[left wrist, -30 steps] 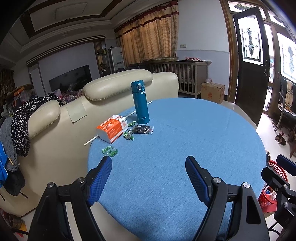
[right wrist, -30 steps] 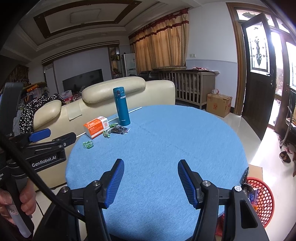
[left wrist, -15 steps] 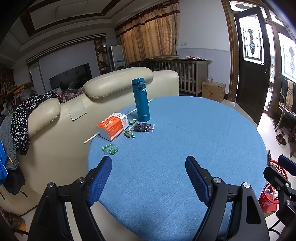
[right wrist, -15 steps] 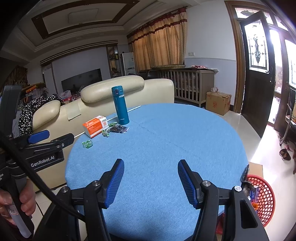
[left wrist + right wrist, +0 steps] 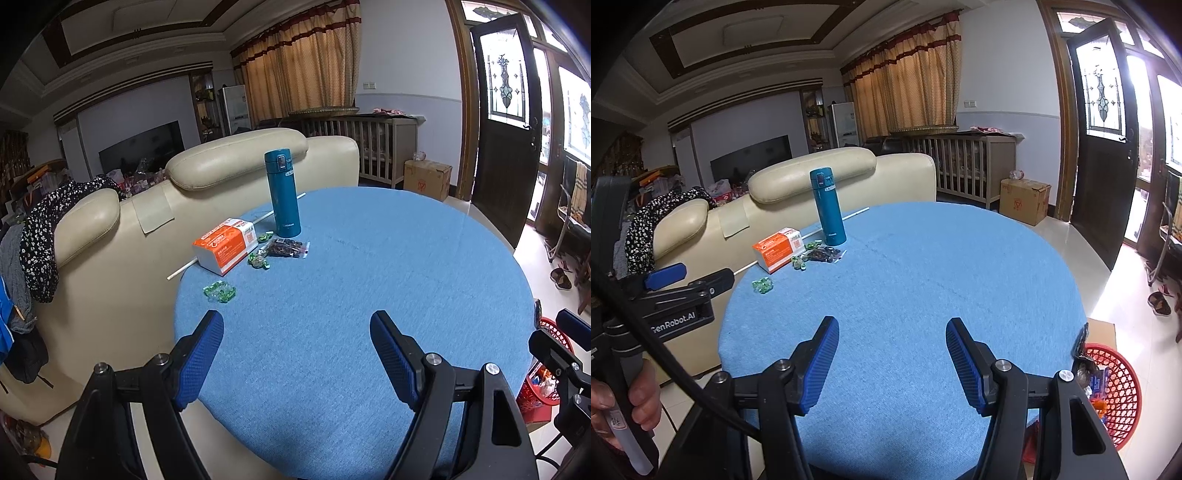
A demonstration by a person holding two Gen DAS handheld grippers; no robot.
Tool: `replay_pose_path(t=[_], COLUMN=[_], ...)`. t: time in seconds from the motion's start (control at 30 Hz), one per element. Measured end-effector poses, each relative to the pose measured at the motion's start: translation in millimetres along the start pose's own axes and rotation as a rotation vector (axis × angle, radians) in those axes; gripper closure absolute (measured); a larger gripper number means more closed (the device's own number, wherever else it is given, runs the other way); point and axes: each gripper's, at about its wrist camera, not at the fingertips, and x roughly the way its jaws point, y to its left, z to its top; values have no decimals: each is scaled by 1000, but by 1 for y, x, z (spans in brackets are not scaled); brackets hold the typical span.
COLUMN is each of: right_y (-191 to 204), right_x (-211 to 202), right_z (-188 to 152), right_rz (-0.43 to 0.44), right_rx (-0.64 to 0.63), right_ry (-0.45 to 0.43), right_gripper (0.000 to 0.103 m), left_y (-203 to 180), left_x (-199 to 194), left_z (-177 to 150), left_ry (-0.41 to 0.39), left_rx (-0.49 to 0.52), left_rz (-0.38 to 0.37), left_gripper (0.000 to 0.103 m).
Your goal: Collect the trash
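Blue round table (image 5: 369, 295): green wrappers (image 5: 219, 290) at far-left edge. Left gripper (image 5: 296, 350) and right gripper (image 5: 892, 354) both wide, empty; best to approach low, pinch wrapper centrally.

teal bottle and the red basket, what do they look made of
Teal bottle: probably painted metal, given its smooth satin sheen, with a plastic-looking flip cap. Red basket: likely moulded plastic, from its glossy open lattice wall.
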Motion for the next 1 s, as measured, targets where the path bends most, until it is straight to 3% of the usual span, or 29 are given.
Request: replay_pose_path(t=[1.0], right_y=[-2], right_x=[16], right_z=[1], right_rz=[-7], right_rx=[36], right_ry=[28], right_gripper=[39], left_y=[0], left_x=[10], left_z=[-8], left_ry=[41], left_rx=[2], left_rz=[-11], left_gripper=[21])
